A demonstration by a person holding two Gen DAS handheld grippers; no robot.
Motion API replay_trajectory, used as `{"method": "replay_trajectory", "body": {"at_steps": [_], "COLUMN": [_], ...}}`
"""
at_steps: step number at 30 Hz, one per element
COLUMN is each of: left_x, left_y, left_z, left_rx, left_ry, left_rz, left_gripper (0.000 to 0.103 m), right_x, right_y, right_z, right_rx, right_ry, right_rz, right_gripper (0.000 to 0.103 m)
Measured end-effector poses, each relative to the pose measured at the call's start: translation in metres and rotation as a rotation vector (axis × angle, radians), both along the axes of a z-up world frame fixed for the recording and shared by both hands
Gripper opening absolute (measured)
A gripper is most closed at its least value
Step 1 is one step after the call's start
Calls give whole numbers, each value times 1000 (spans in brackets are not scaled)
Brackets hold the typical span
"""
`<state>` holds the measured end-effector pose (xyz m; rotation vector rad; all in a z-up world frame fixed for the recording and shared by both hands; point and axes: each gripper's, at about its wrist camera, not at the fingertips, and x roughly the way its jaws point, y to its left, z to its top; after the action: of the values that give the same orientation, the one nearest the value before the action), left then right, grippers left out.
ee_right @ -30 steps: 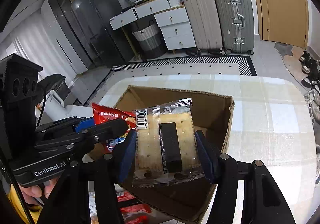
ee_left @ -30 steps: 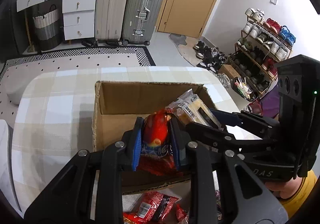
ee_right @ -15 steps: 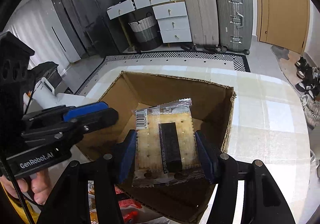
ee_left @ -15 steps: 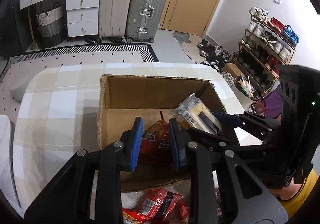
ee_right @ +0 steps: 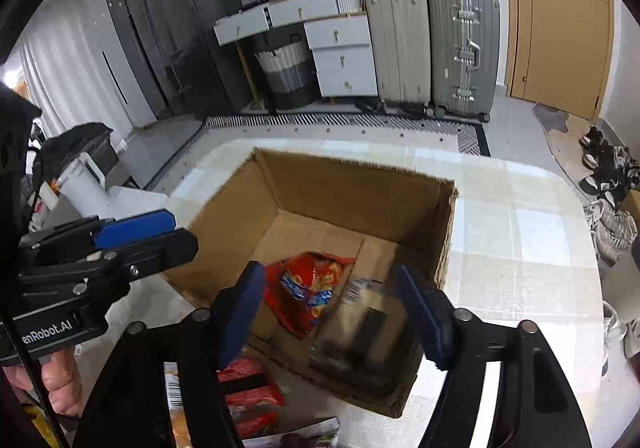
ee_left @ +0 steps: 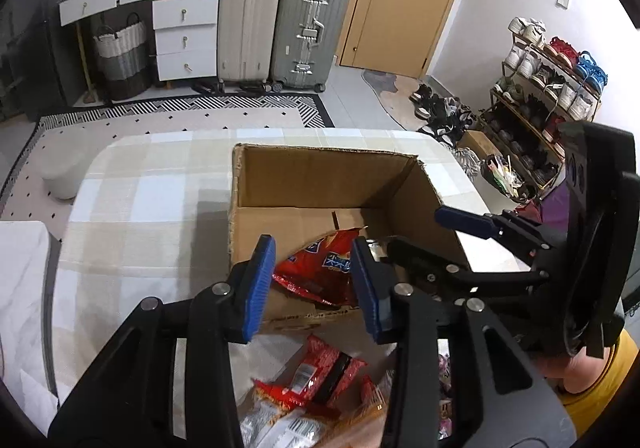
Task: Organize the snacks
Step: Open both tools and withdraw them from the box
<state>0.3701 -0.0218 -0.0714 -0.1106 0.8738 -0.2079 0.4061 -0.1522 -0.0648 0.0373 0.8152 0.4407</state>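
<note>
A cardboard box stands open on the checked tablecloth. A red snack bag lies on the box floor. My left gripper hovers over the near box wall, its jaws opening, with nothing pressed between the blue pads. My right gripper is also opening over the box. The clear cracker pack is blurred between and below its pads, free of them, inside the box. Each gripper shows in the other's view: the left gripper at the left, the right gripper at the right.
Loose red and silver snack packets lie on the table in front of the box. A person's hand holds the left gripper. Suitcases, drawers and a shoe rack stand beyond the table.
The left gripper let go of the red bag, which dropped into the box, and drew back. The right gripper's jaws spread and the cracker pack slipped down out of them.
</note>
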Motion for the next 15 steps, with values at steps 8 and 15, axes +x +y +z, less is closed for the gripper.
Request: {"method": "replay_trajectory", "body": {"at_steps": [8,15], "left_x": [-49,-109], "left_y": [9,11], "left_z": [36,73], "left_rx": [2,-7], "left_ry": [-54,-105], "left_rz": [21,40], "left_gripper": [54,61], "right_x": [-41,-108], "right_y": [-9,-6], "right_z": [44,90], "right_rx": [70,68], "right_ry": [-83,-214], "right_rz": [-14,20], "right_gripper": [74,85]}}
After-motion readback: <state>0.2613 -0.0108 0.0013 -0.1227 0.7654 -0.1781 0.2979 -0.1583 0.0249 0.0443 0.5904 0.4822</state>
